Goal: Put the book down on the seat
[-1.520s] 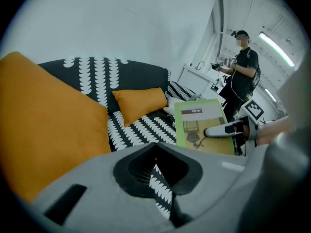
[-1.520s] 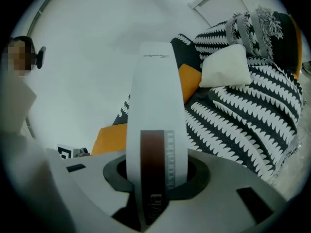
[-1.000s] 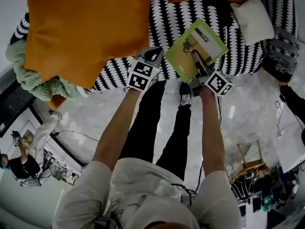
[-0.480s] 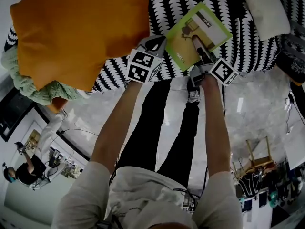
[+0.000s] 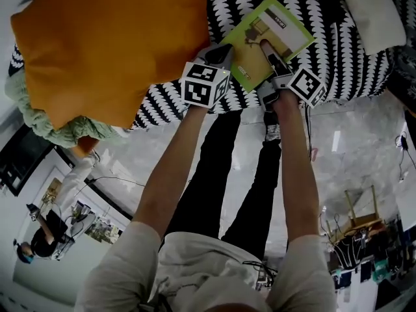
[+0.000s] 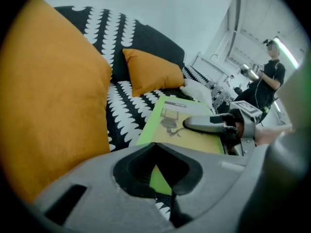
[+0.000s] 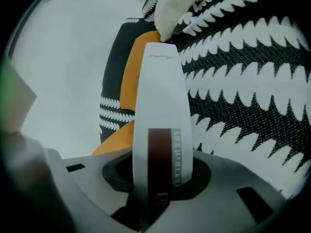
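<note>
Change noted: across the last second the book (image 5: 250,41) and both grippers have shifted toward the top of the head view, further in over the black-and-white seat (image 5: 338,57), beside the orange cushion (image 5: 110,44). I judge this to be the lowering step, nearly done but with no release yet. Whether the book already touches the fabric I cannot tell.

Left gripper (image 5: 219,55): at the book's lower-left edge. In its own view a green sliver of the cover sits in the jaw throat, and the jaws look closed on it.

Right gripper (image 5: 266,47): one finger lies across the cover. In its own view the white spine with a brown band stands between the jaws, pinched. These jaws have just eased a touch wider, but the book is still between them.

Book: cover up, roughly flat. In the head view its long axis runs from lower left to upper right. The title end points to the upper right, away from the person.
</note>
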